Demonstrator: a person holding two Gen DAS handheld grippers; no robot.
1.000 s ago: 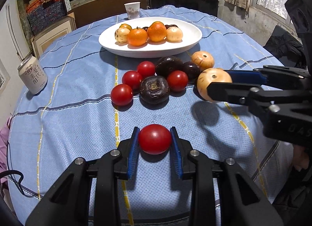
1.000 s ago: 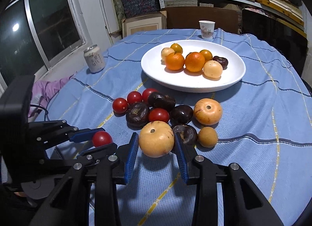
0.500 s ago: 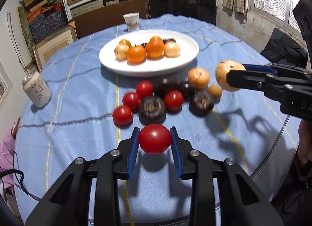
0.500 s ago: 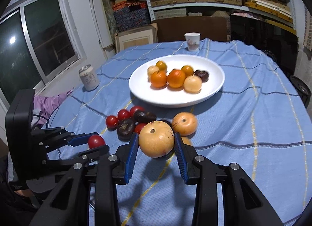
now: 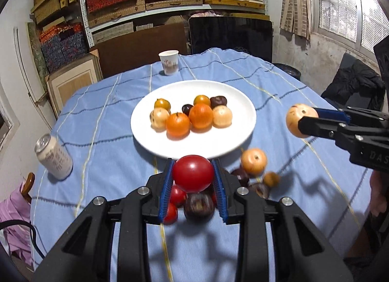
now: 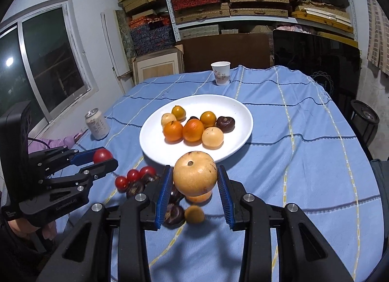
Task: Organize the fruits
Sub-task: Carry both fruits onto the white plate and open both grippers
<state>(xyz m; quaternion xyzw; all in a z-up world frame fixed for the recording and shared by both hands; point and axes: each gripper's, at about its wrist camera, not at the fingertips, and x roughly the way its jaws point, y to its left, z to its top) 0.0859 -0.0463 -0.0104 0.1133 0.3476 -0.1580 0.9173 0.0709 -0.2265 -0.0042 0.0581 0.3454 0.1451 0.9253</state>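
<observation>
Gripping one red tomato in left gripper, one tan fruit in right gripper; eight fruits on white plate.

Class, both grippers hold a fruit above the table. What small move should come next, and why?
Probably carry both forward over the white plate and lower them. The left gripper holds a red tomato, the right gripper a tan fruit, both just short of the plate's near rim.

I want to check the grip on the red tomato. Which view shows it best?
Left wrist view: the red tomato sits large between the left gripper pads. Right wrist view shows it small, partly hidden by a finger.
</observation>
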